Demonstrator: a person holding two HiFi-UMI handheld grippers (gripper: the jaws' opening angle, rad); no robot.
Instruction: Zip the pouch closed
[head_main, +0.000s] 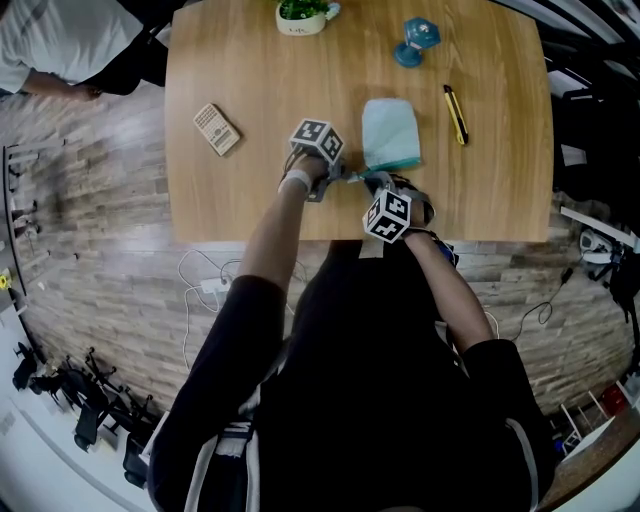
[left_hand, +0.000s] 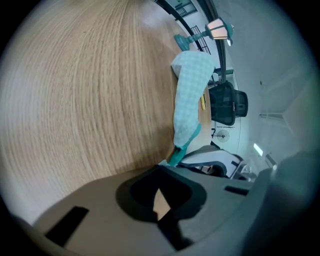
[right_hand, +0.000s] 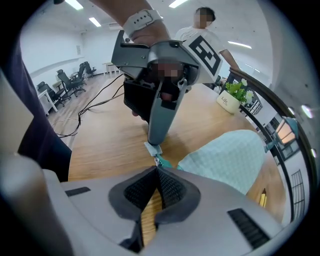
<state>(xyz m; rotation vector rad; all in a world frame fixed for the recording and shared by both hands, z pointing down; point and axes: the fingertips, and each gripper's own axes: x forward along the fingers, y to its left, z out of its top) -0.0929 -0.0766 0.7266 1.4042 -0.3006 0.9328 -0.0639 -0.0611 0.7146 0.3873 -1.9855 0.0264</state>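
Note:
A light teal checked pouch (head_main: 390, 133) lies on the wooden table (head_main: 250, 80), just beyond both grippers. My left gripper (head_main: 336, 174) is shut on the pouch's near end tab (right_hand: 152, 148). In the left gripper view the pouch (left_hand: 189, 95) runs away from the jaws, its teal edge (left_hand: 176, 154) at their tips. My right gripper (head_main: 372, 181) faces the left one from the near side. In the right gripper view its jaws (right_hand: 158, 170) are shut on the small metal zipper pull (right_hand: 157, 161), right next to the left gripper's tips. The pouch body (right_hand: 232, 157) lies to the right.
A beige calculator (head_main: 216, 128) lies left of the grippers. A yellow utility knife (head_main: 456, 113) lies right of the pouch. A potted plant (head_main: 305, 15) and a blue object (head_main: 414, 40) stand at the far edge. The table's near edge (head_main: 300, 240) is close behind the grippers.

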